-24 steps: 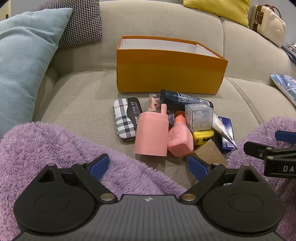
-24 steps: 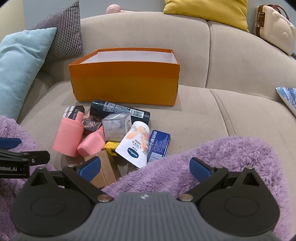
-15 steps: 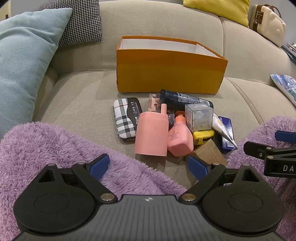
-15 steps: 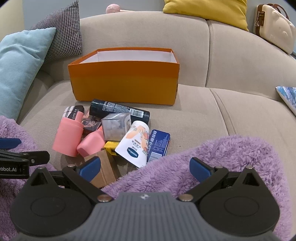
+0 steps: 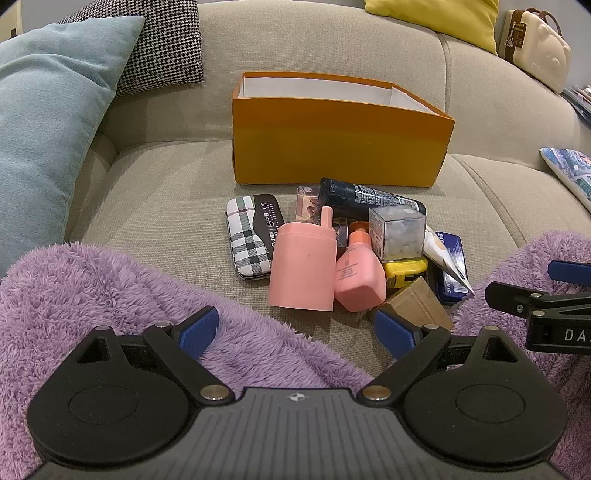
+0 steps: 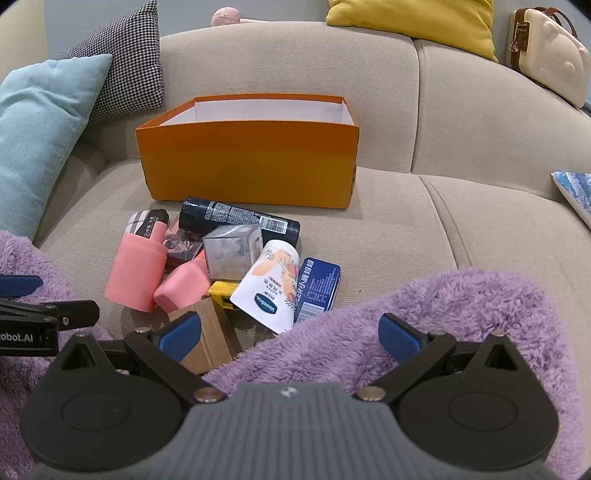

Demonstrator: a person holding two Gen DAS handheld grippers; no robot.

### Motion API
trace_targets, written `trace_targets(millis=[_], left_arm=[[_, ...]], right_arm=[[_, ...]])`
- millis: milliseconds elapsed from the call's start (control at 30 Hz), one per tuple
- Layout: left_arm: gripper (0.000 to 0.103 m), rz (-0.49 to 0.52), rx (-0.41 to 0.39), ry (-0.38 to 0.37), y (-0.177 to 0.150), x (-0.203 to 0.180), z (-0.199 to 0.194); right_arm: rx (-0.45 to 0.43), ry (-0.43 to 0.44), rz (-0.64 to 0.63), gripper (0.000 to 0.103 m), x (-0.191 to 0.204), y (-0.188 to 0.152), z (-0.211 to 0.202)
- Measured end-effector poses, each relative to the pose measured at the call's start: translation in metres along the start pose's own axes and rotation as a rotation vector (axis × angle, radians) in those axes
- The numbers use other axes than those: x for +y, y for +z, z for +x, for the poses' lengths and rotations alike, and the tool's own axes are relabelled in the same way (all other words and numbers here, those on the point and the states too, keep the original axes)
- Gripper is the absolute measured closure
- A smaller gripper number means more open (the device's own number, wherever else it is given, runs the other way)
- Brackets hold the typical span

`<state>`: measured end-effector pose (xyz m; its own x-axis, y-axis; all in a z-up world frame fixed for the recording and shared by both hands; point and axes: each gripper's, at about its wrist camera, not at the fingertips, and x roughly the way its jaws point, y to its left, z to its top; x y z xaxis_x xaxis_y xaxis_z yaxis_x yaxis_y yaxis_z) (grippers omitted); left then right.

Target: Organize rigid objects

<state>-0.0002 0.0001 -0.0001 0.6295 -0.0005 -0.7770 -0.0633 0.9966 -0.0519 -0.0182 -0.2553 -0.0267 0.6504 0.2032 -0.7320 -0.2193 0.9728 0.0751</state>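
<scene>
An empty orange box [image 5: 338,146] [image 6: 247,162] stands on the beige sofa. In front of it lies a pile: a pink cylinder container [image 5: 303,271] [image 6: 136,269], a pink bottle [image 5: 358,275], a plaid case [image 5: 253,232], a dark tube [image 5: 369,199] [image 6: 236,219], a clear cube [image 5: 397,232] [image 6: 232,251], a white tube [image 6: 269,288], a blue tin [image 6: 317,290], a yellow item [image 5: 404,271] and a brown carton [image 5: 415,306] [image 6: 207,332]. My left gripper [image 5: 295,330] is open, held short of the pile. My right gripper [image 6: 291,334] is open too, over purple fleece.
Purple fleece [image 5: 92,295] [image 6: 461,321] covers the front on both sides. A light blue cushion [image 5: 48,122], a houndstooth cushion [image 6: 122,55] and a yellow cushion [image 6: 410,22] lean on the sofa back. A cream case [image 6: 550,48] sits at the far right.
</scene>
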Motion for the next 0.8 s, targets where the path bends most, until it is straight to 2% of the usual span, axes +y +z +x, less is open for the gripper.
trace_targets(millis=[367,500,567,600,633,667,700,800], left_arm=[[0.000,-0.012,-0.009,-0.021,-0.001,0.003,-0.003],[0.002,-0.045,-0.026,-0.062,0.003,0.008,-0.008],[0.019,-0.067,-0.025,-0.095,0.006,0.012,-0.009],[0.036,-0.057,-0.002,-0.086,0.008,0.012,-0.006],[0.044,-0.026,0.033,-0.042,0.009,0.011,0.001],[0.046,-0.030,0.046,-0.036,0.012,0.012,0.004],[0.047,-0.012,0.058,-0.014,0.013,0.013,0.008],[0.047,-0.026,0.081,-0.068,0.023,0.015,0.016]], right_arm=[[0.029,0.015,0.005,0.002,0.002,0.001,0.006],[0.053,0.029,0.002,0.021,0.002,0.002,0.011],[0.063,0.043,-0.003,0.024,0.003,0.005,0.012],[0.063,0.053,-0.004,0.030,0.003,0.007,0.013],[0.058,0.070,-0.007,0.035,0.004,0.009,0.013],[0.053,0.086,-0.014,0.041,0.005,0.011,0.013],[0.047,0.100,-0.022,0.042,0.008,0.014,0.013],[0.047,0.144,-0.036,0.046,0.017,0.025,0.021]])
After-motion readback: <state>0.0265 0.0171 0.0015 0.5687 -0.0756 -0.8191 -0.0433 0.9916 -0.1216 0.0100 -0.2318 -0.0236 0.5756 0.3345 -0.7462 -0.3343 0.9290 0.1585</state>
